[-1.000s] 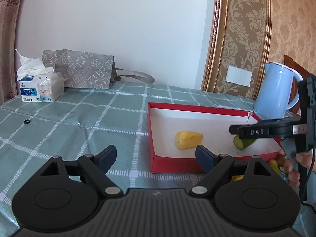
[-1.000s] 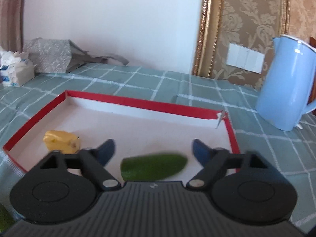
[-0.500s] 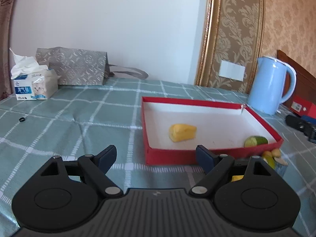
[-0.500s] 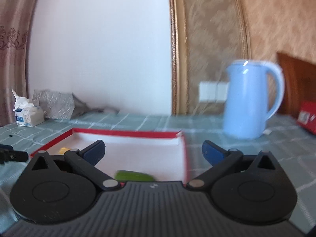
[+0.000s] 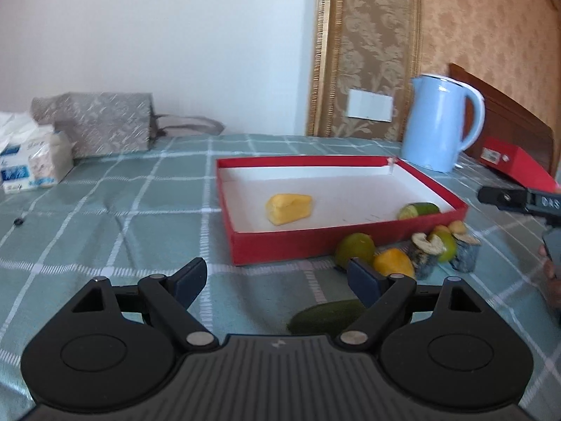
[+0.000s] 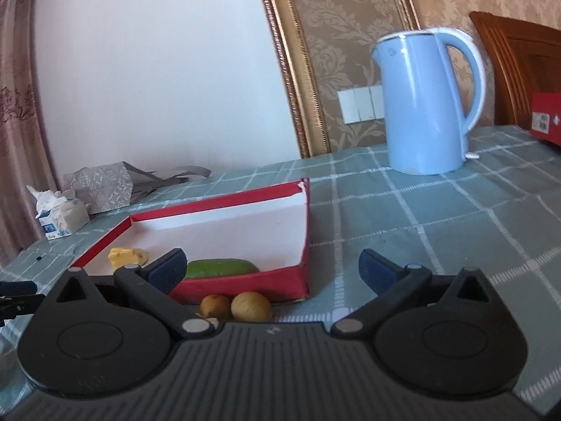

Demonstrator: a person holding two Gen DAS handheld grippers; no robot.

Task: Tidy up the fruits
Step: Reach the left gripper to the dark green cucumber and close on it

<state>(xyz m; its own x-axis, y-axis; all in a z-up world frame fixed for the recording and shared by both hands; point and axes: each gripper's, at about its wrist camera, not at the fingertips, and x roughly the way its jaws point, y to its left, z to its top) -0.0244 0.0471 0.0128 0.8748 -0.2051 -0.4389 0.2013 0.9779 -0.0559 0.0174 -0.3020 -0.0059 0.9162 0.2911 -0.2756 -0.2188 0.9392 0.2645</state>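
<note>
Fruits beside red tray

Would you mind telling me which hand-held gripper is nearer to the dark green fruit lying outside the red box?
Left. The dark green fruit lies just below the left hand-held gripper; the right hand-held gripper is past the box's corner.

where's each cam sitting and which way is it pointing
Left wrist: on the left gripper, low over the table, facing the red tray and loose fruit; its open jaws show.
Right wrist: on the right gripper, near the tray's corner, facing the kettle; its open, empty jaws show.
Shared: tray, yellow piece, green piece, kettle.
</note>
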